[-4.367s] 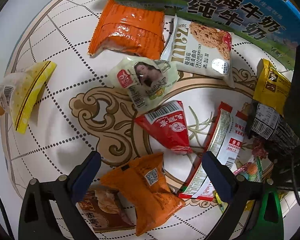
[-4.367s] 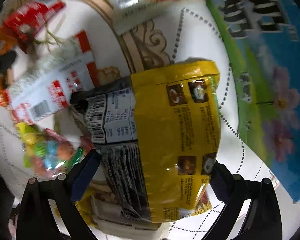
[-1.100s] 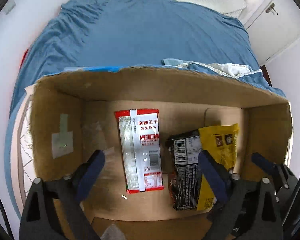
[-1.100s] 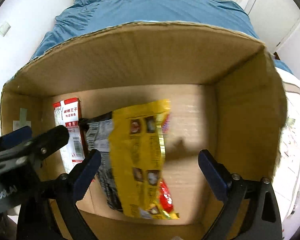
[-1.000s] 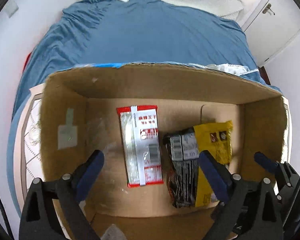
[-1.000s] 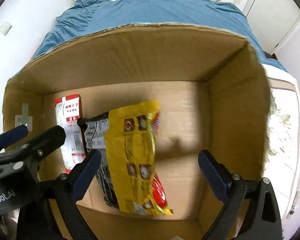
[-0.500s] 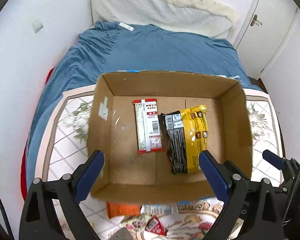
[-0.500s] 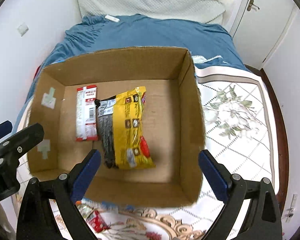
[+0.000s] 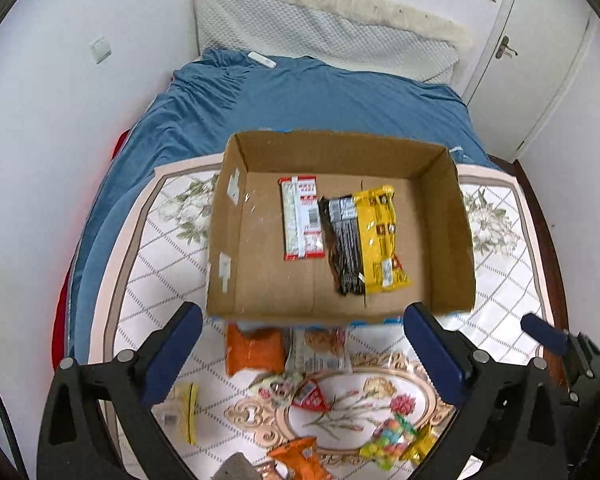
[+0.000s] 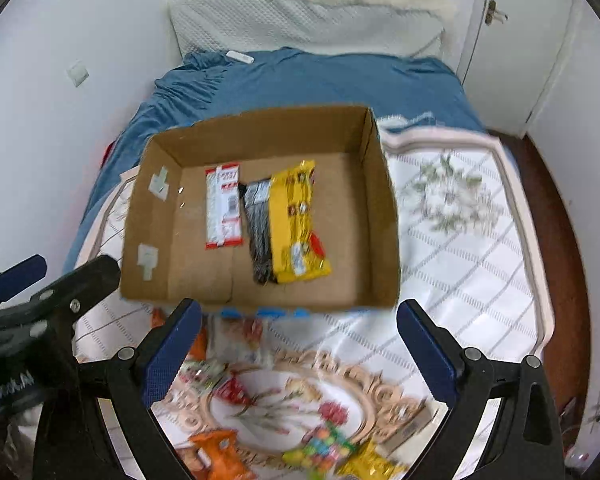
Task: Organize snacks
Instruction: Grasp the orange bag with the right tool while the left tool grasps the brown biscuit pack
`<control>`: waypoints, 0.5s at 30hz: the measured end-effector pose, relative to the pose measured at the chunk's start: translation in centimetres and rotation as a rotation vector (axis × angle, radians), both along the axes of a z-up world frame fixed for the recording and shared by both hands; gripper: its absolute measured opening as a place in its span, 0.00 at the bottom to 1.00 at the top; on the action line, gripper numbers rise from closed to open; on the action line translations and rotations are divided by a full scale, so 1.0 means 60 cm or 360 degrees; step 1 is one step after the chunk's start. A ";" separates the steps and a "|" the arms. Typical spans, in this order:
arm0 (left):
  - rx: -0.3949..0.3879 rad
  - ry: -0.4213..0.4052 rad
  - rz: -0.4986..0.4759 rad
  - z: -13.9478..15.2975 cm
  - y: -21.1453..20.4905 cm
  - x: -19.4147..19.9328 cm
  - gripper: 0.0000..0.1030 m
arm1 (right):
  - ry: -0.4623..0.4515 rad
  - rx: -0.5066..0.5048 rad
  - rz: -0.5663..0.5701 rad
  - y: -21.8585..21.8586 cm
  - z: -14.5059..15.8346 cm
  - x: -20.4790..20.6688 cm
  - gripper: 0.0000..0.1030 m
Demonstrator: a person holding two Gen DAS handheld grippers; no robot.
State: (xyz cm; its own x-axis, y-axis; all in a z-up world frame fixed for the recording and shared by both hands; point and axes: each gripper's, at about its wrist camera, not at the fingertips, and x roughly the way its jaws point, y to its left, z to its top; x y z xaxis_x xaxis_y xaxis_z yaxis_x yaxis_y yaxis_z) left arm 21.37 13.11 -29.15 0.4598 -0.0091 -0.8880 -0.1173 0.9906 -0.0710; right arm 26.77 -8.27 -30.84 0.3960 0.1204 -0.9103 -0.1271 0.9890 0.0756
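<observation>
A brown cardboard box (image 9: 444, 224) (image 10: 380, 216) stands on the patterned table. Inside it lie a red-and-white packet (image 9: 302, 218) (image 10: 222, 208) and a yellow-and-black packet (image 9: 364, 240) (image 10: 288, 226), side by side. Loose snacks lie in front of the box: an orange pack (image 9: 254, 350), a cookie pack (image 9: 320, 350), a red triangle pack (image 9: 310, 394) (image 10: 232, 392), a candy bag (image 9: 390, 440) (image 10: 320, 450), another orange pack (image 9: 300, 458) (image 10: 216, 454). My left gripper (image 9: 300, 356) and right gripper (image 10: 298, 354) are open and empty, high above the table's near side.
The table (image 9: 508, 280) has a raised pink rim (image 10: 536, 264). A bed with a blue cover (image 9: 320, 100) lies behind it, with a white door (image 9: 540, 80) at the right. A small yellow pack (image 9: 186, 412) lies at the left.
Both grippers have pulled back and up from the box, so the whole box and the loose snacks in front of it have come into view. Both packets stay in the box.
</observation>
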 end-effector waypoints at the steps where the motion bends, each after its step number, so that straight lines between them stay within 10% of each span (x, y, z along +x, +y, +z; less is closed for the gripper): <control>1: -0.0008 0.0018 0.0004 -0.004 0.001 -0.014 1.00 | 0.0027 0.0033 -0.0014 -0.006 -0.004 -0.013 0.97; 15: 0.0033 0.0678 0.0292 -0.274 0.081 -0.255 1.00 | 0.0871 0.0364 0.0065 0.000 -0.310 -0.205 0.97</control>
